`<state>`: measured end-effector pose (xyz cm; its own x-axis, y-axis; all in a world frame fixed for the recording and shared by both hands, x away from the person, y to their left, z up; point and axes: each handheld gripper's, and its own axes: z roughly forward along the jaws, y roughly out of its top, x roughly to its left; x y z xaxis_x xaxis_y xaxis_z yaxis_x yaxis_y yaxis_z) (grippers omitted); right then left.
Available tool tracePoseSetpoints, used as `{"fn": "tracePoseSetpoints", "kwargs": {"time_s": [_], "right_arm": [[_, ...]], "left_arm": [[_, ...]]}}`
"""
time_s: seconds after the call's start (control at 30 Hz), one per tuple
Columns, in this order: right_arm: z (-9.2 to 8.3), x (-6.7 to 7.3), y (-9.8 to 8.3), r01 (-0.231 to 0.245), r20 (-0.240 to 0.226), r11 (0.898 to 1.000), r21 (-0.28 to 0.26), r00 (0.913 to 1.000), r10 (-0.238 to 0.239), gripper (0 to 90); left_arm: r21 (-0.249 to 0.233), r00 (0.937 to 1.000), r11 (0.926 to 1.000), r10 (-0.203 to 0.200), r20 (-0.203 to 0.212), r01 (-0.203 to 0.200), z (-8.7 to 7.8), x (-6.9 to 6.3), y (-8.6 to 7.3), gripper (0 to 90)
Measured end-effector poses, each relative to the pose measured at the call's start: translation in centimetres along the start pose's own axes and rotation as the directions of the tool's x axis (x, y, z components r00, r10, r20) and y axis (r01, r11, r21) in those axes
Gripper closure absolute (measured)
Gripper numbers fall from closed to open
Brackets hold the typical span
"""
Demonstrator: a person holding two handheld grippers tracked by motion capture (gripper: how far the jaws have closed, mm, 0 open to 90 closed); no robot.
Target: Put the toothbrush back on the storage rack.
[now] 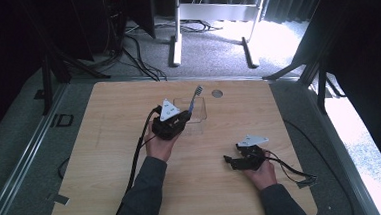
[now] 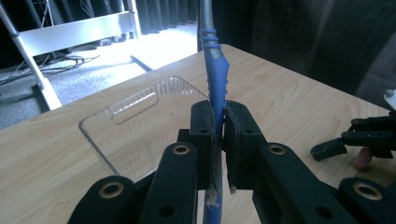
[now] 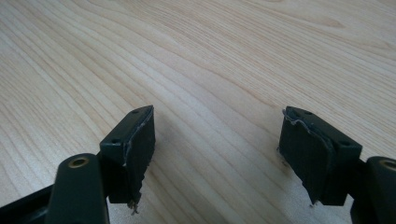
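A blue and grey toothbrush stands nearly upright, clamped between the jaws of my left gripper. In the high view the toothbrush rises over a clear plastic box at the table's middle back, with my left gripper just to its left. The clear box lies behind the jaws in the left gripper view. My right gripper rests low at the front right, its jaws wide apart over bare wood, holding nothing.
The wooden table has a small round grey cap near its back edge. Cables trail from both grippers. A white metal frame and floor cables lie beyond the table.
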<state>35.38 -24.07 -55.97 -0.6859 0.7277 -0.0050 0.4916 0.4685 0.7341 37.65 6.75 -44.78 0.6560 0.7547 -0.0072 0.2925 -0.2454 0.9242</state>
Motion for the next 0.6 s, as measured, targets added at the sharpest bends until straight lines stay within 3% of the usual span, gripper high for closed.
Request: {"fn": "tracePoseSetpoints", "kwargs": {"time_s": [0.6], "right_arm": [[0.0, 0.0, 0.0, 0.000, 0.000, 1.000, 0.002, 1.0000, 0.000, 26.6]], "left_arm": [[-0.061, 0.9985, 0.9966, -0.054, 0.010, 0.055, 0.1, 1.2, 0.4, 82.7]]}}
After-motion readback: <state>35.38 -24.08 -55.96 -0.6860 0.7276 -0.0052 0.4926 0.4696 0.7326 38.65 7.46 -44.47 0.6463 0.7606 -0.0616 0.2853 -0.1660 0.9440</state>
